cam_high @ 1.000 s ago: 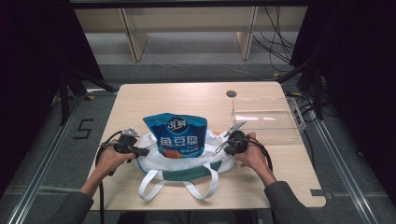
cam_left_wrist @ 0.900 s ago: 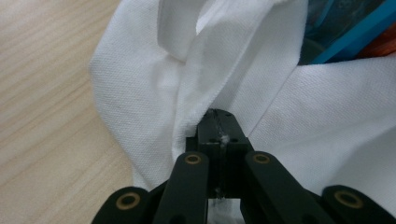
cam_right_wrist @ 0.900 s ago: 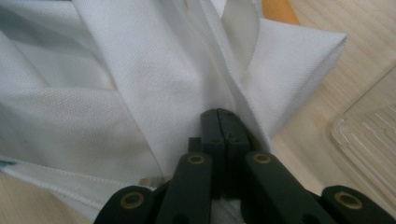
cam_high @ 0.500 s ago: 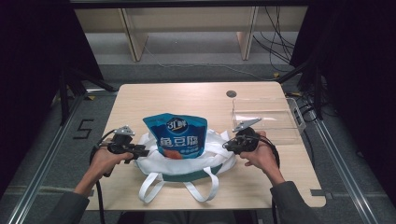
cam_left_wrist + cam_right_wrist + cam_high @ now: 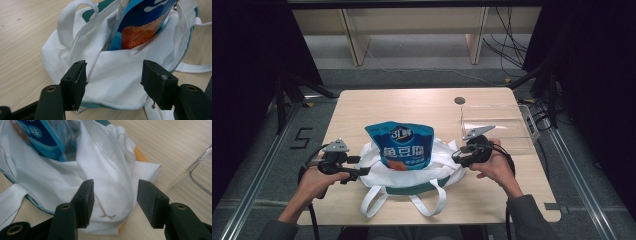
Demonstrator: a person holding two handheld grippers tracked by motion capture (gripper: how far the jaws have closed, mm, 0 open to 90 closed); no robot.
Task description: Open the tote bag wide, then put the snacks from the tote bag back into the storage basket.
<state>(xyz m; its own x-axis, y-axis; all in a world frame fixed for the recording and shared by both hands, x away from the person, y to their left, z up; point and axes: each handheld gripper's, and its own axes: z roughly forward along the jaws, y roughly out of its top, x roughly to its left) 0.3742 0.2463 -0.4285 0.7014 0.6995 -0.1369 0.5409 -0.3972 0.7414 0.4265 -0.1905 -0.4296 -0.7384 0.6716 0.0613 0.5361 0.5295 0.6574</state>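
Near edge of counter (image 5: 362, 107): white bag (image 5: 412, 172), handles trailing toward the person, blue pouch (image 5: 401, 145) standing upright inside. Left gripper (image 5: 357, 167) just beside the bag's left side, jaws just opened wide, cloth ahead of them, nothing gripped. Right gripper (image 5: 455, 156) at the bag's right side, jaws likewise just opened, no cloth pinched. Farther right, clear tray (image 5: 499, 127).

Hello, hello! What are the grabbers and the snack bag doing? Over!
Left gripper and right gripper just opened, fingers off the cloth. Blue snack pouch upright in white tote bag. Nothing blocking.
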